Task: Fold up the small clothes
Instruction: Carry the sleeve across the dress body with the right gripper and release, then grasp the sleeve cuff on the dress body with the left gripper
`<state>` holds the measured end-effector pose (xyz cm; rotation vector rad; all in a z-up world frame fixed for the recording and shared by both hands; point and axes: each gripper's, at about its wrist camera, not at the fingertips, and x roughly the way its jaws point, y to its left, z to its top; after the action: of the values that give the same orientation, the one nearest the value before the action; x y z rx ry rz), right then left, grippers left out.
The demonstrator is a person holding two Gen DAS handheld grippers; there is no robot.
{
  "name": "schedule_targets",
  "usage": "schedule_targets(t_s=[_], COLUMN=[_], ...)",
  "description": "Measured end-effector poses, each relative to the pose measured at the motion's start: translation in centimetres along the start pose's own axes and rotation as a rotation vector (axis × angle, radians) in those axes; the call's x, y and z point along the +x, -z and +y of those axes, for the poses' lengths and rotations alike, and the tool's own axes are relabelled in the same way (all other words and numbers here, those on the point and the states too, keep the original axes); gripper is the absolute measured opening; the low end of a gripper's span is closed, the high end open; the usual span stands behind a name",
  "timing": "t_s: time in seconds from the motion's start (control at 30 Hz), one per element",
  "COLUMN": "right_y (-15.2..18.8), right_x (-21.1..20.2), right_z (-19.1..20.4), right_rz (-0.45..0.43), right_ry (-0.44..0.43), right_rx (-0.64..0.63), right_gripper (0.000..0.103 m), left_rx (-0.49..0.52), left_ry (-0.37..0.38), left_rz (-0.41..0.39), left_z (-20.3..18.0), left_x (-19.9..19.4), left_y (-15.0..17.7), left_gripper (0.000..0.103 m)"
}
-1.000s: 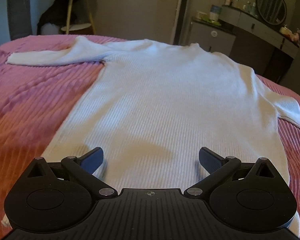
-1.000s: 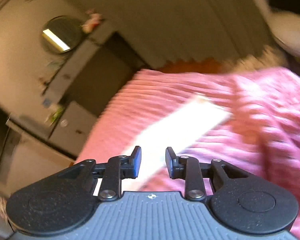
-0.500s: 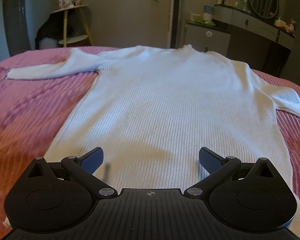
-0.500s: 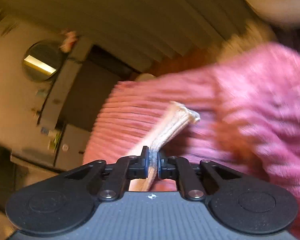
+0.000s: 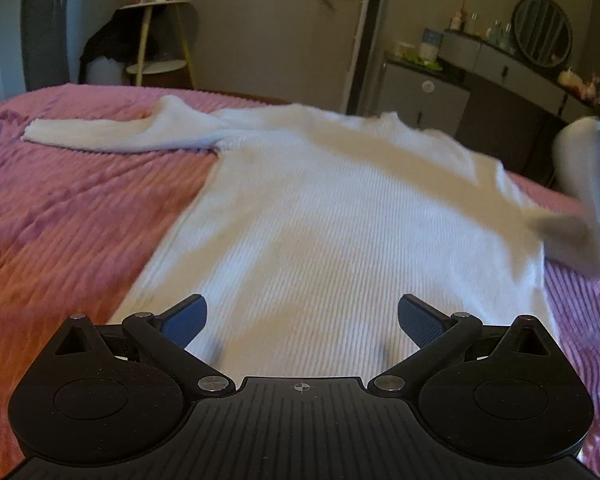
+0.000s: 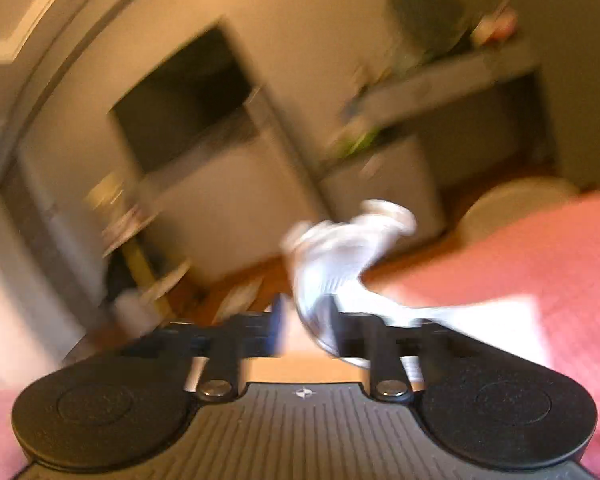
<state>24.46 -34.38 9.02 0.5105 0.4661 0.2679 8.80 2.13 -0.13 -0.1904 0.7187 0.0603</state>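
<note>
A white ribbed sweater (image 5: 340, 216) lies flat on the pink bedspread (image 5: 80, 216), its left sleeve (image 5: 112, 134) stretched out to the left. My left gripper (image 5: 302, 314) hovers open over the hem with nothing between its fingers. The right sleeve (image 5: 580, 188) is lifted off the bed at the right edge of the left wrist view. In the blurred right wrist view my right gripper (image 6: 306, 322) has its jaws opening. The sleeve cuff (image 6: 340, 252) still stands between them, leaning on the right finger with a gap at the left pad.
Beyond the bed stand a grey cabinet (image 5: 424, 100), a dresser with a round mirror (image 5: 544, 36) and a small shelf stand (image 5: 156, 40). Pink bedspread stretches wide to the left of the sweater.
My right gripper shut on the right sleeve's cuff, swung it up off the bed with a roll of the wrist, and its jaws have now parted. The left gripper stayed open over the hem.
</note>
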Motion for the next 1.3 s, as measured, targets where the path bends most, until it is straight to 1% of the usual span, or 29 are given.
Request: schedule_targets(t_s=[0.07, 0.13, 0.2, 0.3, 0.37, 0.4, 0.47, 0.5, 0.57, 0.6, 0.63, 0.67, 0.73, 0.77, 0.8, 0.83, 0.97, 1.03, 1.1, 1.2, 1.23, 1.27, 1.3], right_y=[1.7, 3.4, 5.4, 8.5, 10.3, 11.0, 11.2, 10.8, 10.5, 10.6, 10.6, 10.8, 10.9, 10.9, 10.8, 10.9, 11.2, 11.2, 11.2, 11.4, 11.4, 11.5, 11.5], right_x=[0.2, -0.6, -1.9, -3.8, -5.4, -5.5, -5.4, -5.3, -5.5, -5.6, -5.6, -5.4, -4.8, -4.5, -4.0, -3.7, -3.1, -2.8, -2.8, -2.7, -2.9, -2.9, -2.9], right_z=[1.0, 0.7, -0.7, -3.6, -4.9, -5.3, -5.7, -5.8, -6.0, -6.2, -6.2, -6.4, -7.1, -7.7, -8.1, -8.5, -9.0, -9.0, -9.1, -9.1, -8.9, -8.8, -8.7], right_rz=[0.012, 0.006, 0.017, 0.039, 0.047, 0.062, 0.074, 0.060, 0.022, 0.008, 0.002, 0.002, 0.017, 0.033, 0.045, 0.054, 0.071, 0.073, 0.073, 0.079, 0.079, 0.079, 0.081], right_ry=[-0.016, 0.021, 0.076, 0.160, 0.205, 0.228, 0.264, 0.268, 0.242, 0.237, 0.236, 0.240, 0.237, 0.235, 0.228, 0.217, 0.198, 0.197, 0.194, 0.197, 0.197, 0.197, 0.195], right_rx=[-0.006, 0.003, 0.022, 0.032, 0.019, 0.002, -0.026, -0.029, -0.035, -0.052, -0.074, -0.091, -0.088, -0.068, -0.042, -0.021, -0.006, -0.004, 0.003, 0.007, 0.004, 0.000, -0.005], right_gripper=[0.045, 0.045, 0.045, 0.045, 0.044, 0.041, 0.039, 0.039, 0.039, 0.039, 0.039, 0.039, 0.039, 0.039, 0.039, 0.039, 0.039, 0.039, 0.039, 0.039, 0.039, 0.039, 0.039], left_rx=[0.001, 0.000, -0.002, 0.003, 0.020, 0.028, 0.035, 0.045, 0.057, 0.060, 0.064, 0.066, 0.052, 0.035, 0.016, -0.001, -0.042, -0.056, -0.082, -0.098, -0.101, -0.106, -0.107], left_ry=[0.006, 0.018, 0.063, 0.146, 0.200, 0.231, 0.265, 0.268, 0.269, 0.286, 0.301, 0.309, 0.330, 0.348, 0.376, 0.387, 0.402, 0.403, 0.439, 0.466, 0.465, 0.450, 0.447], left_rz=[-0.018, -0.028, -0.040, -0.036, -0.007, 0.019, 0.062, 0.084, 0.124, 0.143, 0.157, 0.172, 0.216, 0.242, 0.267, 0.285, 0.321, 0.320, 0.325, 0.348, 0.365, 0.380, 0.376], left_z=[0.3, 0.7, 0.8, 0.0, -1.5, -2.5, -4.6, -5.8, -7.6, -8.6, -9.3, -9.8, -10.7, -10.9, -11.1, -11.3, -11.7, -11.8, -12.0, -12.8, -13.1, -13.2, -13.2], left_x=[-0.4, -0.7, -0.8, -0.5, 0.6, 1.4, 3.2, 4.3, 6.1, 7.1, 7.9, 8.5, 10.2, 11.1, 11.8, 12.4, 14.8, 15.3, 15.8, 16.8, 17.3, 17.6, 17.7], left_y=[-0.5, -1.3, -2.2, -3.5, -4.8, -5.3, -6.3, -6.6, -7.1, -7.3, -7.4, -7.5, -7.5, -7.3, -7.2, -7.0, -6.7, -6.9, -7.6, -8.2, -8.2, -8.1, -8.1], left_gripper=[0.103, 0.103, 0.103, 0.103, 0.103, 0.103, 0.103, 0.103, 0.103, 0.103, 0.098, 0.085, 0.069, 0.065, 0.063, 0.060, 0.061, 0.059, 0.052, 0.039, 0.023, 0.011, 0.011])
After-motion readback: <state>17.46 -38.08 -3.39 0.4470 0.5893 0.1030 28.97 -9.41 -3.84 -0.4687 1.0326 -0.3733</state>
